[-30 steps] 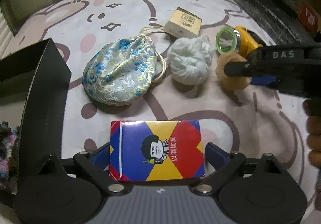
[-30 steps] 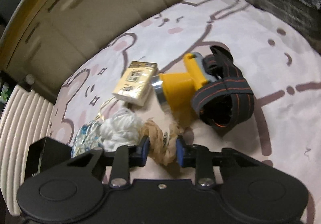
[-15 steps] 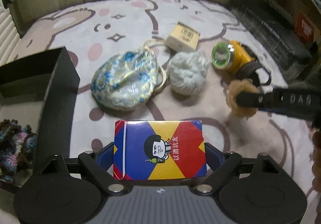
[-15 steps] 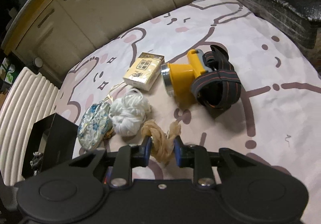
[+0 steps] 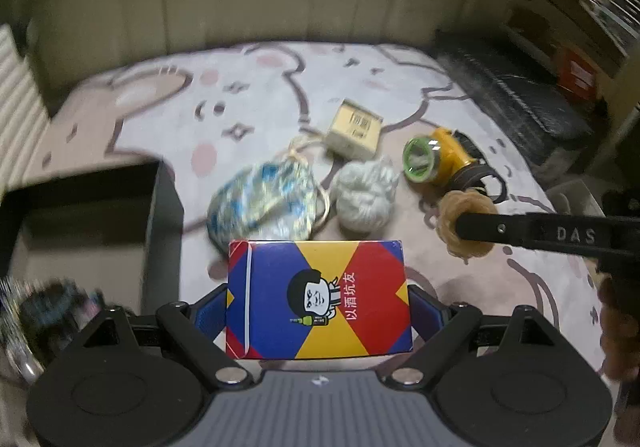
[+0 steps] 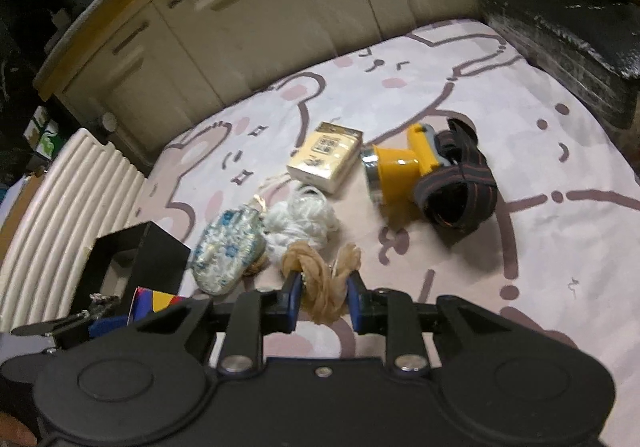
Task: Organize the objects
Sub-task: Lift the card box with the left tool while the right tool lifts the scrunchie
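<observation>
My left gripper (image 5: 318, 309) is shut on a red, blue and yellow card box (image 5: 318, 297), held above the bedsheet. Its blue pads press the box's two sides. My right gripper (image 6: 322, 297) is shut on a tan twisted rope bundle (image 6: 320, 283), lifted off the sheet; in the left wrist view the same rope bundle (image 5: 466, 223) hangs from the right gripper's black finger (image 5: 520, 227). An open black box (image 5: 96, 219) stands at the left, and the black box (image 6: 136, 259) also shows at the left of the right wrist view.
On the bear-print sheet (image 5: 248, 103) lie a blue floral pouch (image 5: 264, 203), a white yarn ball (image 5: 366, 195), a beige packet (image 5: 354, 131) and a yellow headlamp (image 6: 416, 167) with a dark strap. Dark knitwear (image 5: 44, 307) sits low left. Cabinets line the back.
Both grippers have risen with their loads: the card box and the rope bundle came up off the sheet, and the lying items look smaller and farther. The rope moved right of the headlamp.
</observation>
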A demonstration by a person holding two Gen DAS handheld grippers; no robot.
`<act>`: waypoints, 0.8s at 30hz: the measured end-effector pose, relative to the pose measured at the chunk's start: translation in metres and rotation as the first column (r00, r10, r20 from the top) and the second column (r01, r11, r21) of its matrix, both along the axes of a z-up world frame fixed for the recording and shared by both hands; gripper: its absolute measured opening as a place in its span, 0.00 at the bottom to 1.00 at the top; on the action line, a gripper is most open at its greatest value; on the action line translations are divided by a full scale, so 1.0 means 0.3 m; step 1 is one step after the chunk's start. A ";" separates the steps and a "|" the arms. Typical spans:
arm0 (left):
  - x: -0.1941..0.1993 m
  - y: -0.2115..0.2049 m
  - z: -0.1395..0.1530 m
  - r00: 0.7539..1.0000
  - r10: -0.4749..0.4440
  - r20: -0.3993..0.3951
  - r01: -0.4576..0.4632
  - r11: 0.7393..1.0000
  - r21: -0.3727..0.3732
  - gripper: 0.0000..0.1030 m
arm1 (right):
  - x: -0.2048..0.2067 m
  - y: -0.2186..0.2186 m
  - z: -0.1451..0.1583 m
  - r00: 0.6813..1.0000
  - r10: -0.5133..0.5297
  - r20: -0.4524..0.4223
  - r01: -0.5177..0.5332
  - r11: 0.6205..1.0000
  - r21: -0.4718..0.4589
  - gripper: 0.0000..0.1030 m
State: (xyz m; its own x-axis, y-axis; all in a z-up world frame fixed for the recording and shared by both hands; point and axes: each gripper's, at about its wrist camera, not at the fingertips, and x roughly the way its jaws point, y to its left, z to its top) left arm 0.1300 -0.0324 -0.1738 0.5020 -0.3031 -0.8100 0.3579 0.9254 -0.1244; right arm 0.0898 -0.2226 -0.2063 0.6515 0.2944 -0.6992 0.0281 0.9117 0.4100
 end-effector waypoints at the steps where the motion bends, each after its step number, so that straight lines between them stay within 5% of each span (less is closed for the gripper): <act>1: 0.001 0.005 0.018 1.000 -0.018 0.019 0.018 1.000 0.010 0.87 | 0.003 0.003 0.010 1.000 0.008 0.006 -0.008 1.000 0.004 0.24; 6: 0.014 0.060 0.097 0.989 -0.103 0.110 0.101 0.994 0.030 0.87 | 0.023 0.024 0.060 0.998 0.064 0.027 -0.065 0.997 0.049 0.24; 10: 0.025 0.105 0.118 0.968 -0.186 0.166 0.165 0.977 0.134 0.87 | 0.034 0.060 0.099 0.992 0.119 0.049 -0.122 0.990 0.069 0.24; 17: 0.040 0.194 0.102 0.923 -0.350 0.160 0.291 0.907 0.305 0.87 | 0.056 0.136 0.157 0.972 0.222 0.074 -0.226 0.973 0.045 0.24; 24: 0.034 0.296 0.119 0.886 -0.446 0.123 0.369 0.842 0.393 0.87 | 0.105 0.215 0.200 0.949 0.310 0.064 -0.312 0.950 0.025 0.24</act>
State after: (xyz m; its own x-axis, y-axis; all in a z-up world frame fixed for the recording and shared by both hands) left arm 0.1402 0.0564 -0.1380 0.5590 -0.2337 -0.7955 0.6939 0.6571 0.2945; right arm 0.1213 -0.1581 -0.1464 0.5637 0.5117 -0.6484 -0.2793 0.8569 0.4333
